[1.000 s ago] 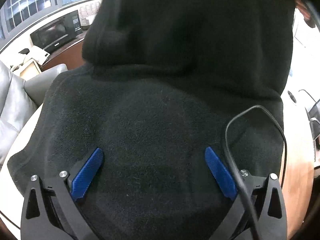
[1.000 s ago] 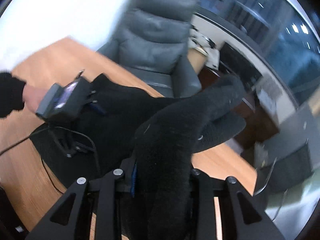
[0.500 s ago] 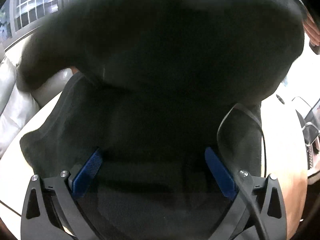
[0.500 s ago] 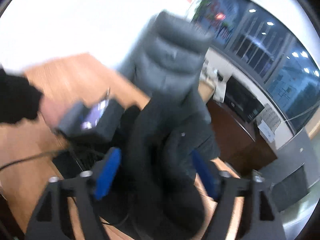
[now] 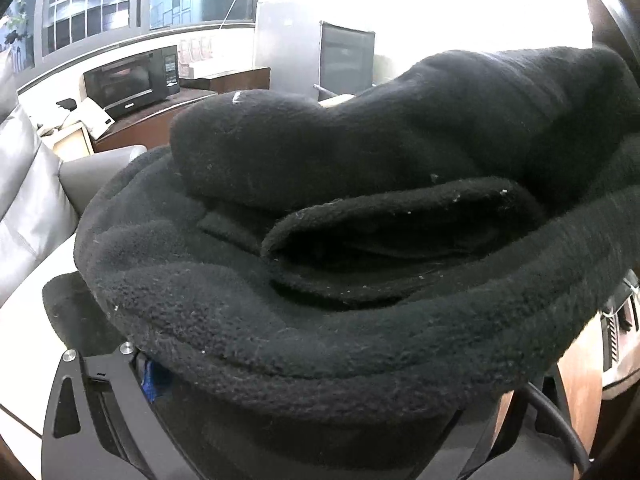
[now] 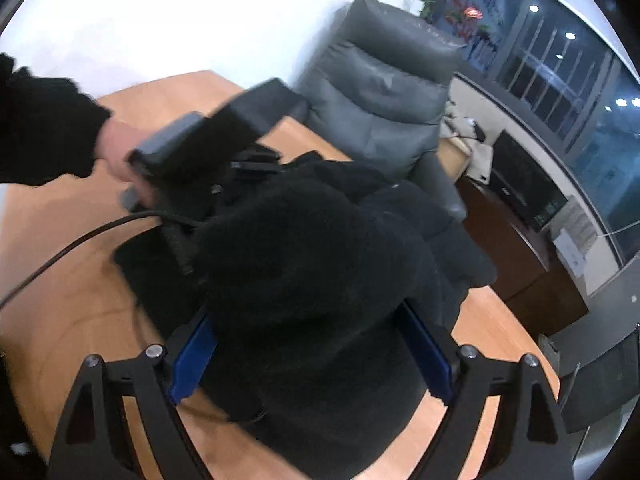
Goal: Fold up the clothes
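Half a second ago the black fleece garment (image 5: pixel 320 280) hung dark and blurred ahead of the left gripper (image 5: pixel 316 400); now it lies folded in thick layers across that gripper, burying its fingers so I cannot tell how wide they stand. The right gripper (image 6: pixel 312 364), earlier blurred, now shows blue pads (image 6: pixel 192 360) spread wide, the fleece heaped between them on the wooden table (image 6: pixel 72 320).
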